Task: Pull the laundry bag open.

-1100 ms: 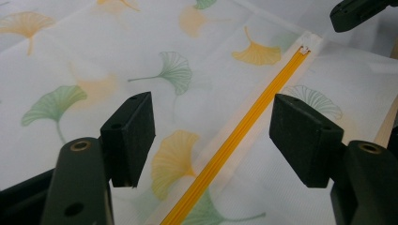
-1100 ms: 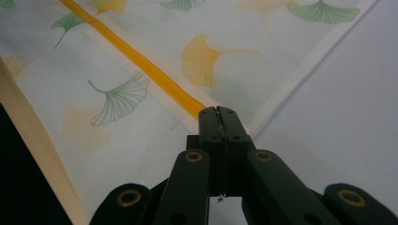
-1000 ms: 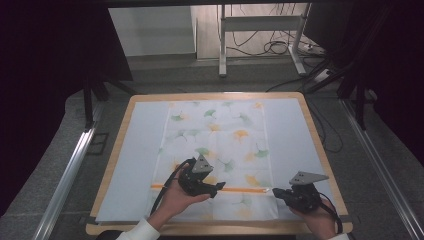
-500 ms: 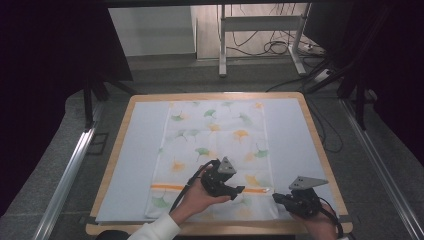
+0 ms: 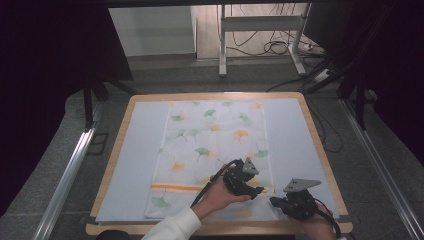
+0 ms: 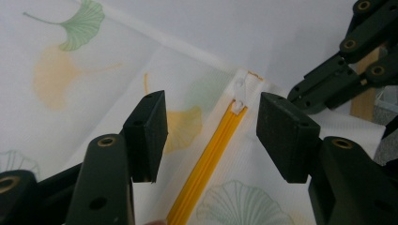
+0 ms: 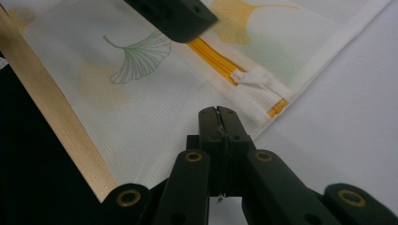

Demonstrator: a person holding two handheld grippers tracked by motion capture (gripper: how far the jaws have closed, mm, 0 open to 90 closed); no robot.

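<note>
A white cloth bag (image 5: 215, 145) printed with ginkgo leaves lies flat on the table. An orange zipper (image 5: 175, 187) runs across its near end. My left gripper (image 6: 211, 126) is open, its jaws straddling the zipper (image 6: 206, 164) just short of the white zipper pull (image 6: 240, 96) at the bag's right end. My right gripper (image 7: 218, 115) is shut on the bag's edge near that corner, a little below the zipper pull (image 7: 256, 78). In the high view the left gripper (image 5: 257, 192) and right gripper (image 5: 274, 201) are close together.
The bag rests on a pale blue mat (image 5: 135, 165) inside a wooden table rim (image 5: 320, 145). The wooden front edge (image 7: 56, 122) runs close by the right gripper. Metal rails (image 5: 70, 175) flank the table, with cables on the floor behind.
My left gripper has travelled to the right along the zipper, from the bag's middle to its right end near the right gripper. The right gripper has stayed put.
</note>
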